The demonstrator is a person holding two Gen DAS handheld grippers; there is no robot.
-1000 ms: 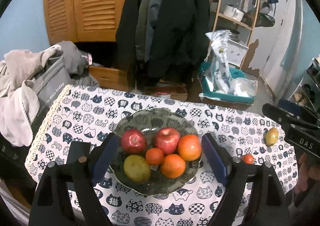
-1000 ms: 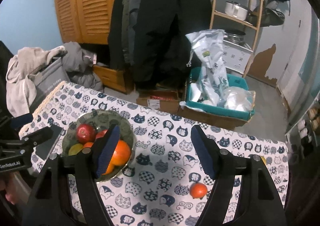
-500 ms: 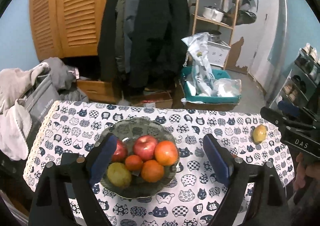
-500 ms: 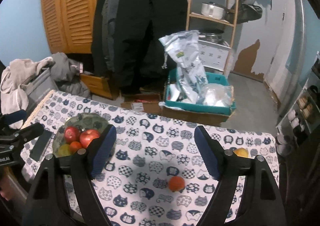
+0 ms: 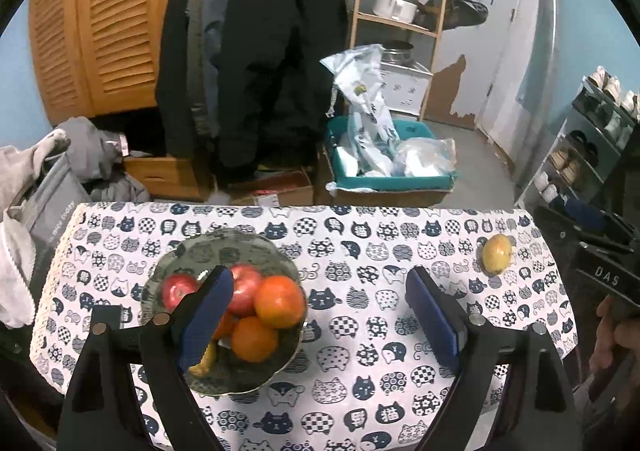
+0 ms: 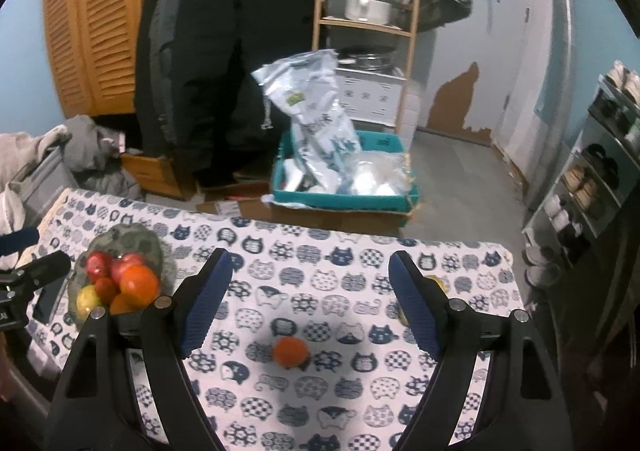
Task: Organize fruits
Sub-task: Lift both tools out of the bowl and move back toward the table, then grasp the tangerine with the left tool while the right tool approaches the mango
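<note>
Left hand-held gripper [image 5: 320,311] held above the table [image 5: 360,383], tilted down, fingers spread wide with nothing between them; left blue pad [image 5: 206,321] overlapping the bowl [image 5: 224,251] in the lower left of the frame. Bowl filled with red apples [image 5: 178,289], oranges [image 5: 280,301] and a yellow fruit partly hidden behind the pad. Yellow pear [image 5: 497,253] lying alone on the cat-print cloth at the right of the frame, well apart from the bowl. At the right edge, the body of the other tool with the letters "DAS" readable.

Right hand-held gripper [image 6: 308,303] likewise hovering over the table, fingers wide apart and gripping nothing. Small orange [image 6: 291,352] resting on the cloth low in the frame, between the two fingers but farther off, not touched. Yellow pear mostly hidden behind the right pad [image 6: 416,311]. Bowl at the left of that frame. Dark phone [image 6: 48,301] flat beside the bowl. Writing on the white bag [image 6: 316,111] on the floor too blurred to read.
</note>
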